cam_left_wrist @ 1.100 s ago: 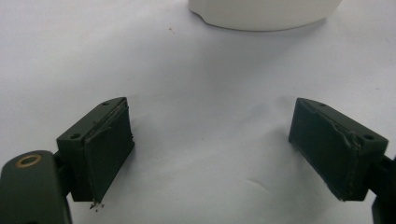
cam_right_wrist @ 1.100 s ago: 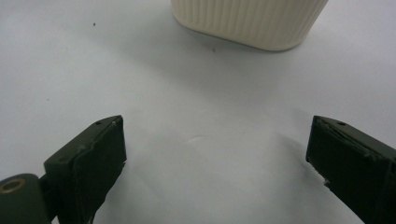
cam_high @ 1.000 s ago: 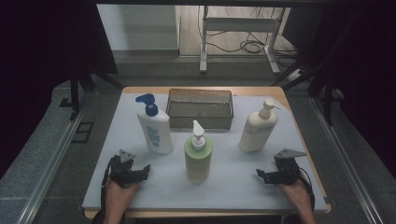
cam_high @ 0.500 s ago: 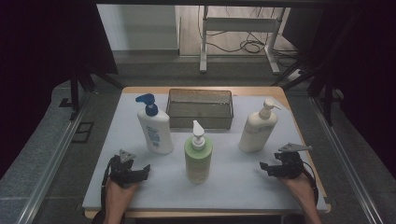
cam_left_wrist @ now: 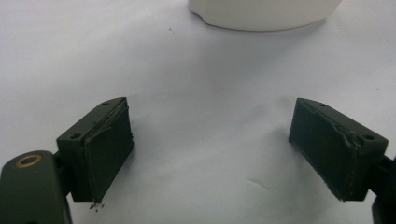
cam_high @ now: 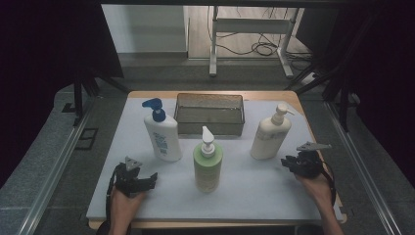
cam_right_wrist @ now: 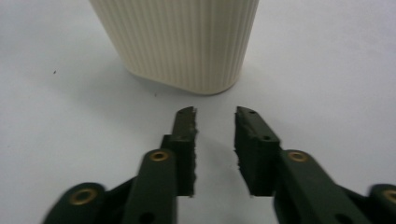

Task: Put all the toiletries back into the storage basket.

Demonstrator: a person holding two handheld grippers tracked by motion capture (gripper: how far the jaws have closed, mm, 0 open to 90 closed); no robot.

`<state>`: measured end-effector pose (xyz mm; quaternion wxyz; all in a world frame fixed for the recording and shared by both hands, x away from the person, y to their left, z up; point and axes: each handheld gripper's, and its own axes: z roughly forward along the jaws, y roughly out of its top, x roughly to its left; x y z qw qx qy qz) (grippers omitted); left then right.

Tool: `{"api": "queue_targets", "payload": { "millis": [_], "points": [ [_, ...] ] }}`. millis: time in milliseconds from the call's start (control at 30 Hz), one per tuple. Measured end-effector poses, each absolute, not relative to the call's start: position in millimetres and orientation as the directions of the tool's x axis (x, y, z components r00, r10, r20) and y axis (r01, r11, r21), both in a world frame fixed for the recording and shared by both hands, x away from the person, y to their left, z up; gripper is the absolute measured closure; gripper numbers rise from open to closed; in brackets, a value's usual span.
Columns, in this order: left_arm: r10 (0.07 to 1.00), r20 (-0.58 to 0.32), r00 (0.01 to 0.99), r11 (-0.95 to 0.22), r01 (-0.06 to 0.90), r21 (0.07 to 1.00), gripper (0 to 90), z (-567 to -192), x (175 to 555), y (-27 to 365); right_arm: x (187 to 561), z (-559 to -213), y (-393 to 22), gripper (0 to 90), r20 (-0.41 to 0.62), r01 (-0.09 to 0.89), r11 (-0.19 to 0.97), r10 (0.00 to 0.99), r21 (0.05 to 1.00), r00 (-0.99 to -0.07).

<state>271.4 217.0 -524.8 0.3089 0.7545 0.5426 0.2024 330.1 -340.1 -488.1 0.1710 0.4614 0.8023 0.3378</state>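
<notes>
A white mat (cam_high: 244, 191) covers the table, and everything is described from left to right. The left gripper (cam_high: 147, 182) is rested low on the mat at the near left corner, held in a hand (cam_high: 125, 203); its jaws are spread wide with nothing between them, which suggests a waiting position. Ahead of it and slightly to its right stands a white pump bottle with a blue pump (cam_high: 161, 132), upright; its pale base (cam_left_wrist: 264, 14) is seen just beyond the spread jaws. Further right, a green pump bottle (cam_high: 208, 164) stands upright between the two grippers. Behind it, at the far edge, a dark wire basket (cam_high: 182, 113) sits empty, probably meant to receive the bottles. To the right stands a cream ribbed pump bottle (cam_high: 268, 137). The right gripper (cam_high: 285, 163) is pointed at that bottle's base (cam_right_wrist: 180, 42), near but not touching; its jaws are parted only narrowly and hold nothing.
</notes>
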Motion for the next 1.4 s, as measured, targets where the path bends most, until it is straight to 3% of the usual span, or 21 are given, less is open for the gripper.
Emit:
{"api": "queue_targets", "payload": {
  "millis": [133, 233, 667, 1400],
  "points": [
    [0.944, -0.03, 0.329, -0.221, 0.694, 0.686, 12.9, -524.8, 271.4, 217.0, 339.7, -489.4, -340.9, 86.5, 0.036, 0.627, 0.344, 0.858, 0.699, -0.512],
    [0.944, -0.03, 0.33, -0.221, 0.694, 0.685, 12.9, -524.8, 271.4, 217.1, 346.4, -491.2, -341.4, 89.7, 0.033, 0.626, 0.34, 0.862, 0.702, -0.505],
    [0.943, -0.029, 0.331, -0.222, 0.694, 0.685, 12.9, -524.8, 271.4, 217.2, 385.1, -504.4, -344.1, 89.9, 0.056, 0.647, 0.293, 0.886, 0.704, -0.461],
    [0.943, -0.029, 0.331, -0.222, 0.693, 0.686, 12.9, -524.9, 271.3, 217.2, 410.2, -508.4, -338.9, 89.0, 0.078, 0.622, 0.299, 0.86, 0.723, -0.504]
  ]
}}
